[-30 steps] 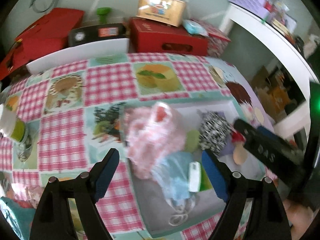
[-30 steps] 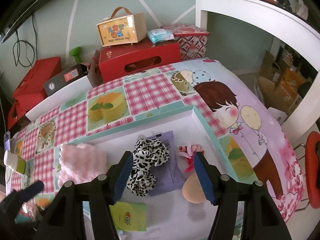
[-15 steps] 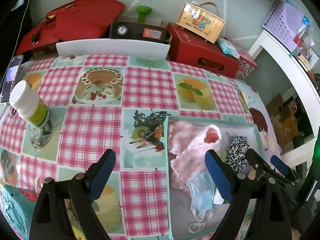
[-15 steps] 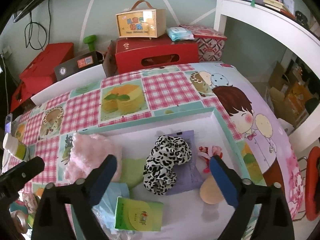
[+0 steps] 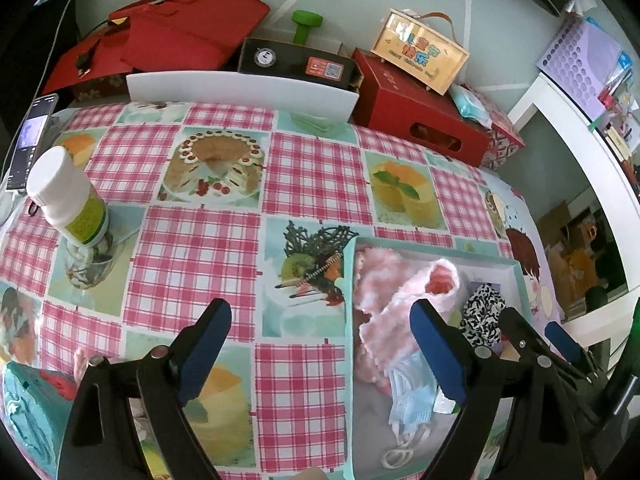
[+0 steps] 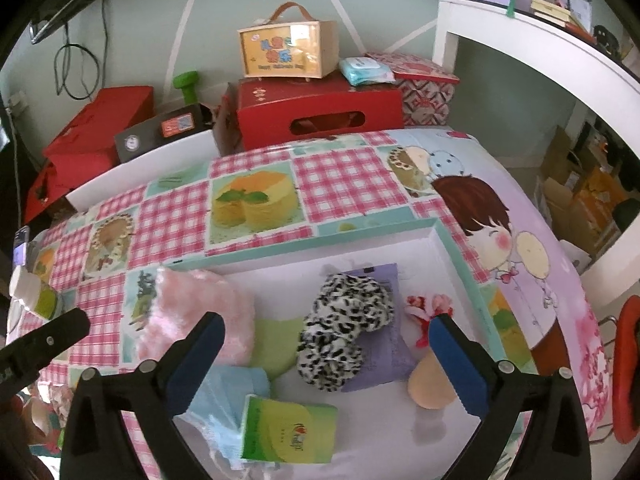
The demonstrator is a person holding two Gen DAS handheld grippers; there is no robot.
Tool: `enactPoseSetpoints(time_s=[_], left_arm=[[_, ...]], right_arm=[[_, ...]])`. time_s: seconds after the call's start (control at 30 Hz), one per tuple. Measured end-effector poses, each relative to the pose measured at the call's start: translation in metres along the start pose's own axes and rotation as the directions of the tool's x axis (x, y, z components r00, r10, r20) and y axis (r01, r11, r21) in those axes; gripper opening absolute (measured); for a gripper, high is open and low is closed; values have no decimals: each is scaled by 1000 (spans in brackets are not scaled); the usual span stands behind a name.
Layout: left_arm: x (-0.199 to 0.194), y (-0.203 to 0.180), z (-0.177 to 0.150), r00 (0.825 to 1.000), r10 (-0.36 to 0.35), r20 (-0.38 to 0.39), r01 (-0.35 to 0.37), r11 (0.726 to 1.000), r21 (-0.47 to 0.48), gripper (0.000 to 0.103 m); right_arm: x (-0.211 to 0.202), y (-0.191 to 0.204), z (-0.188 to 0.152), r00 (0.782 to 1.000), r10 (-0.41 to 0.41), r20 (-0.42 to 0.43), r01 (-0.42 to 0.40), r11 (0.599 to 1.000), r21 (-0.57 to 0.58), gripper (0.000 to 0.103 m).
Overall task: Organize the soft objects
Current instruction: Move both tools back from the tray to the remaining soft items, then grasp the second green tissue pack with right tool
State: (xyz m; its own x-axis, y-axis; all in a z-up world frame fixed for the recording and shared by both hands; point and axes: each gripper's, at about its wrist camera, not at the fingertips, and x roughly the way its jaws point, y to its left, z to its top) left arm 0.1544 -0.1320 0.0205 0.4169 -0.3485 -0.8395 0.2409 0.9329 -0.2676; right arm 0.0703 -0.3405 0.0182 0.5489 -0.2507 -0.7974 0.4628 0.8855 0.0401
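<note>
Scrunchie (image 6: 344,328) lies in the tray (image 6: 448,240), under the right gripper (image 6: 326,364), whose jaws have just been opening wide, empty, tilted down. Left gripper (image 5: 320,354), wide and empty, straddles the tray's left rim above bare tablecloth (image 5: 192,248).

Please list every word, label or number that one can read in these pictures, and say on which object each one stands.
"Happy Children's Day": probable reading, small print on the yellow handled box; its large Chinese characters are blurred.
Green tissue pack: logo too small.
Black box: code sticker, unreadable.
White bottle: label unreadable.
</note>
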Motion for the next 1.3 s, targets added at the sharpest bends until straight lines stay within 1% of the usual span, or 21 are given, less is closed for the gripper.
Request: enactPoseSetpoints(time_s=[0.13, 0.27, 0.33, 0.4, 0.6, 0.8, 0.87, 1.03, 1.13, 1.2, 1.27, 1.3], left_arm=[[-5, 9, -2, 1000, 19, 9, -19, 1000, -15, 91], [-15, 22, -3, 999, 33, 34, -31, 998, -46, 91], [-21, 29, -4, 998, 41, 52, -37, 997, -64, 92], [-28, 36, -6, 997, 46, 68, -40, 996, -80, 96], [-44, 49, -22, 994, 46, 102, -36, 994, -106, 97], [-62, 59, -39, 988, 42, 146, -23, 991, -131, 97], [-66, 63, -45, 988, 42, 147, -22, 991, -136, 102], [-74, 75, -57, 988, 37, 153, -12, 987, -160, 103], [-79, 82, -62, 988, 28, 152, -2, 986, -166, 103], [-82, 86, -64, 989, 12, 146, 11, 988, -153, 103], [-85, 89, -65, 990, 15, 137, 3, 992, -130, 103], [-88, 92, -64, 990, 33, 139, -15, 992, -126, 103]], right_arm=[[-4, 11, -1, 998, 66, 5, -66, 998, -7, 103], [-9, 24, -3, 994, 111, 14, -111, 993, -31, 103], [-12, 31, -4, 992, 125, 19, -124, 991, -50, 103], [-16, 38, -6, 990, 141, 22, -139, 988, -69, 103], [-26, 55, -12, 984, 175, 31, -170, 978, -119, 103], [-37, 72, -26, 977, 213, 27, -205, 963, -177, 103], [-39, 76, -31, 975, 220, 22, -212, 959, -188, 103], [-46, 88, -42, 973, 228, 18, -219, 952, -212, 103], [-49, 102, -52, 968, 252, -1, -244, 937, -249, 103], [-48, 111, -57, 965, 262, -16, -256, 928, -272, 103], [-48, 123, -62, 963, 268, -28, -263, 916, -302, 103], [-48, 128, -65, 962, 271, -34, -268, 911, -315, 103]])
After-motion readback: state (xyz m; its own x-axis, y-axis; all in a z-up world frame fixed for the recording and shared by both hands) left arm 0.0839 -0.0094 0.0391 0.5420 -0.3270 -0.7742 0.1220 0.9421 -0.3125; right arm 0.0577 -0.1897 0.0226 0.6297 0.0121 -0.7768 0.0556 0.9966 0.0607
